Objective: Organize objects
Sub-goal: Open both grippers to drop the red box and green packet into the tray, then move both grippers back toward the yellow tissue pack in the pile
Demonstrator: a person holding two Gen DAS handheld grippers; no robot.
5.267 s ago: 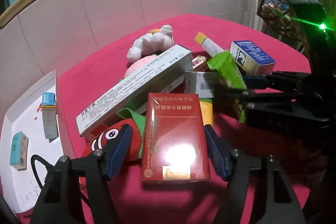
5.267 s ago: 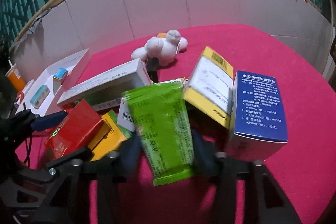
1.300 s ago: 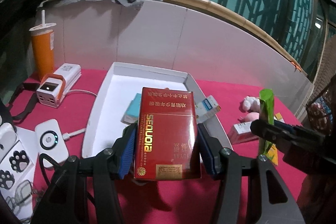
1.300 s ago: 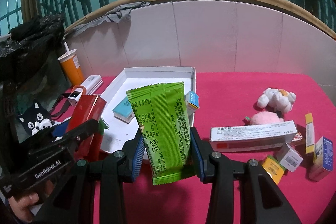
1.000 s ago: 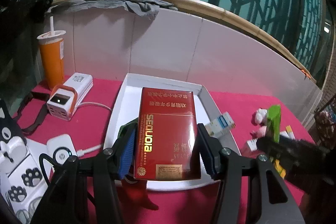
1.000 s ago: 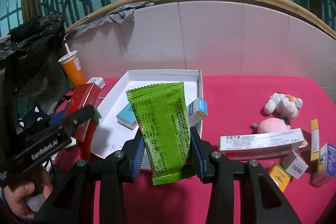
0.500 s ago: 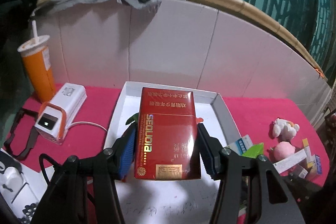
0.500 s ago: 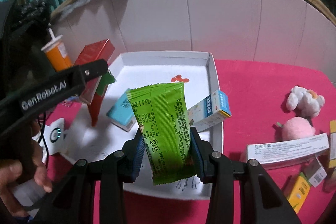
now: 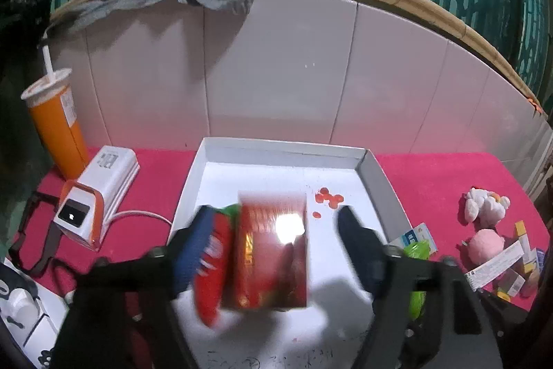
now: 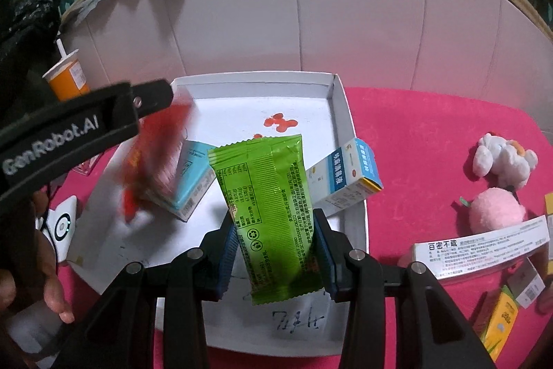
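1. Red pack [image 9: 271, 251]: blurred, between the left gripper [image 9: 273, 251] jaws, which have just been opening and stand clear of it; it's over the white tray [image 9: 283, 149], long axis pointing away from the camera.
2. Green packet [image 10: 273, 213]: right gripper [image 10: 274, 246] jaws clamp its lower half, long axis upright, slight tilt, above the tray.
3. Done: blue box [image 10: 188, 182] in the tray.
4. Left: plush toys [image 10: 501, 161] & boxes on the red desk [image 10: 425, 161].
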